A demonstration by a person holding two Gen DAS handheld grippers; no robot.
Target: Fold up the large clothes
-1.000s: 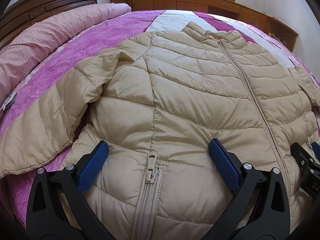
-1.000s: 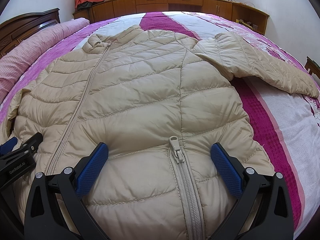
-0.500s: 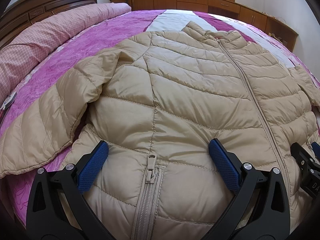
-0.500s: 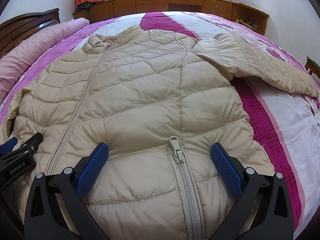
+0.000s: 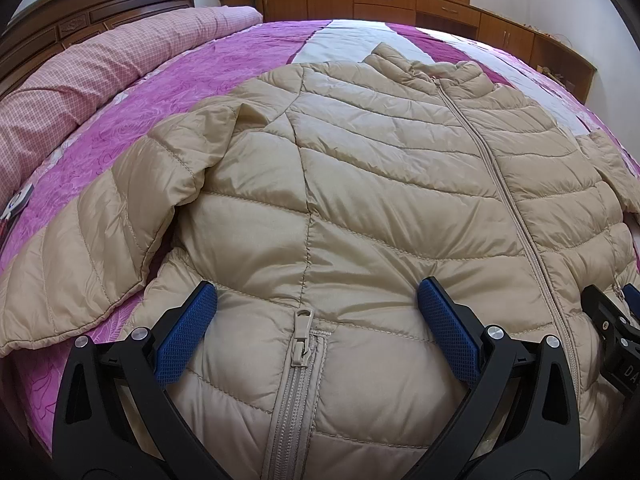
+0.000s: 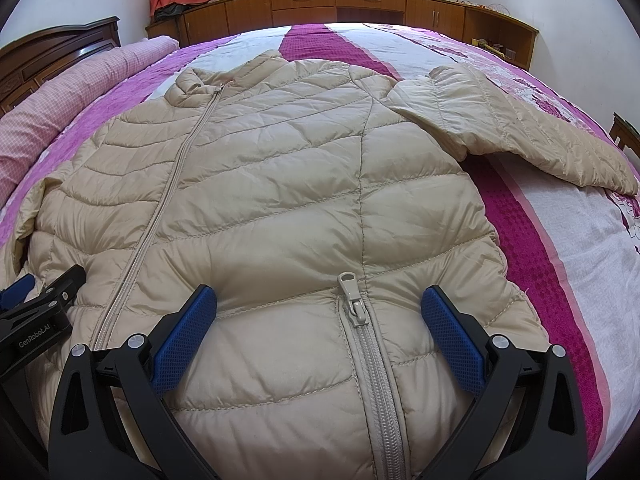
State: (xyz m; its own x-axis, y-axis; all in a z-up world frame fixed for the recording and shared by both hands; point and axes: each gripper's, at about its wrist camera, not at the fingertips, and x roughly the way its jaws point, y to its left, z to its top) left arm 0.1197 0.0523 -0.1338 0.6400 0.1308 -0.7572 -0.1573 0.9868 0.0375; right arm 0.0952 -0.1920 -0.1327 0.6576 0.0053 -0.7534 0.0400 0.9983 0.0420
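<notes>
A beige quilted puffer jacket (image 5: pixel 380 184) lies front up and zipped on the bed, collar far, hem near; it also shows in the right wrist view (image 6: pixel 280 200). Its left sleeve (image 5: pixel 100 248) spreads out to the left, its right sleeve (image 6: pixel 520 136) to the right. My left gripper (image 5: pixel 318 300) is open, its blue pads either side of the left pocket zipper (image 5: pixel 302 336). My right gripper (image 6: pixel 320 296) is open over the right pocket zipper (image 6: pixel 354 304). Each gripper shows at the edge of the other's view.
The bed has a magenta and white cover (image 6: pixel 540 248). A pink checked rolled quilt (image 5: pixel 80 80) lies along the left by the dark wooden headboard (image 5: pixel 80 12). Wooden cabinets (image 6: pixel 340 4) line the far wall under a window.
</notes>
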